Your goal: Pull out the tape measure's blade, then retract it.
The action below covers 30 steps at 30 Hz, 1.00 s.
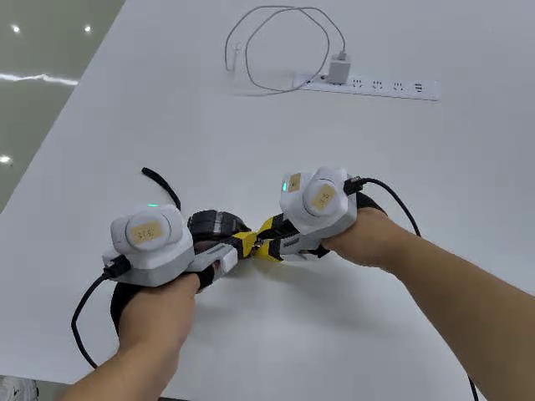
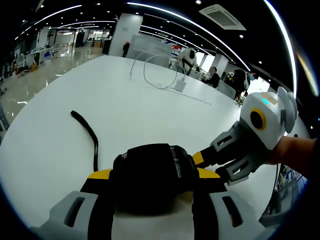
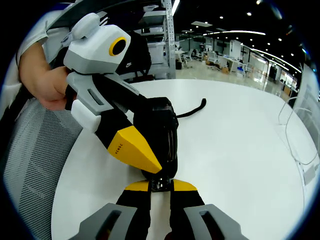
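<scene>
As right gripper view shows, tongs (image 3: pixel 161 187) clamp blade (image 3: pixel 161 183)

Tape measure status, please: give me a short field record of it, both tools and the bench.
Tape measure: black tape measure case, held between both tools over the white table
Left tool: shut on the case's sides
Right tool: shut on the blade end hook at the case's mouth
Blade: no drawn-out length visible
Strap: black wrist strap lying loose on the table
Far side: white power strip
</scene>
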Each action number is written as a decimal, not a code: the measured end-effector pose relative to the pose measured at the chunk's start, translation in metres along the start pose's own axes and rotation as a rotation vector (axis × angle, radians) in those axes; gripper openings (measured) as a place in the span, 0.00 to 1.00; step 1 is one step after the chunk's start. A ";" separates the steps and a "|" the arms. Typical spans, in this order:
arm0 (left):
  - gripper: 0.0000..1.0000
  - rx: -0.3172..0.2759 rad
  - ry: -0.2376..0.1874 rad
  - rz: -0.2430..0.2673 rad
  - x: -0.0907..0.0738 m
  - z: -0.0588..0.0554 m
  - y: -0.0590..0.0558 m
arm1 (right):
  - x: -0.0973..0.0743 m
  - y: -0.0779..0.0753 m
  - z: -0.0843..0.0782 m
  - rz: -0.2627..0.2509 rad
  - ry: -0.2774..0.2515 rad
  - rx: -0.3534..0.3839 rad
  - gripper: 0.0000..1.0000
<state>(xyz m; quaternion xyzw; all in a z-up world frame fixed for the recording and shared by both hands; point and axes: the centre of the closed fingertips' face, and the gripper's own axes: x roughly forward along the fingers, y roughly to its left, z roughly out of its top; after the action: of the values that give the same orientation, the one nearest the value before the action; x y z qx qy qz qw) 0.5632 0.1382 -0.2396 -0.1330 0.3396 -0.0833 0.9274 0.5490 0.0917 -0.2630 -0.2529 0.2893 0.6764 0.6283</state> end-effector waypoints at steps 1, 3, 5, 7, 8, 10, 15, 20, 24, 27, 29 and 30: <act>0.59 0.001 0.000 0.000 0.000 0.000 0.000 | 0.001 0.000 0.000 -0.001 -0.002 -0.001 0.10; 0.59 0.004 0.001 0.001 0.000 0.000 0.000 | 0.001 0.000 0.001 0.000 0.000 -0.005 0.10; 0.59 0.001 0.000 0.001 0.000 0.000 0.000 | 0.001 0.000 0.000 0.001 -0.005 0.000 0.10; 0.59 0.001 0.001 0.000 0.001 0.000 0.000 | 0.001 0.000 0.000 0.002 -0.003 0.001 0.10; 0.59 0.001 0.000 0.000 0.001 0.000 0.001 | 0.001 0.000 0.000 0.001 -0.003 -0.001 0.10; 0.59 0.001 0.000 0.000 0.001 0.000 0.001 | 0.001 0.000 0.000 0.000 -0.004 -0.003 0.10; 0.59 -0.002 -0.001 0.001 0.001 0.000 0.001 | 0.002 0.000 0.000 -0.004 -0.001 -0.009 0.11; 0.60 -0.001 -0.003 0.006 0.002 0.000 0.001 | 0.002 0.000 -0.001 -0.006 0.002 0.001 0.11; 0.60 0.003 -0.007 0.007 0.002 0.001 0.002 | 0.002 0.000 -0.001 -0.009 0.004 -0.004 0.11; 0.61 0.002 -0.008 0.004 0.002 0.001 0.001 | 0.002 0.000 -0.001 -0.010 0.005 -0.001 0.12; 0.61 -0.001 -0.016 -0.003 0.002 0.002 0.001 | 0.002 -0.001 -0.001 -0.015 0.004 0.004 0.13; 0.61 -0.002 -0.017 -0.004 0.002 0.002 0.001 | 0.002 -0.001 -0.001 -0.016 0.004 0.010 0.14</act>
<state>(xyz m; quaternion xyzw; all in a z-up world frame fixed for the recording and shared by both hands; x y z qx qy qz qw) 0.5659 0.1391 -0.2399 -0.1351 0.3316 -0.0840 0.9299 0.5498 0.0923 -0.2648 -0.2535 0.2919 0.6696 0.6342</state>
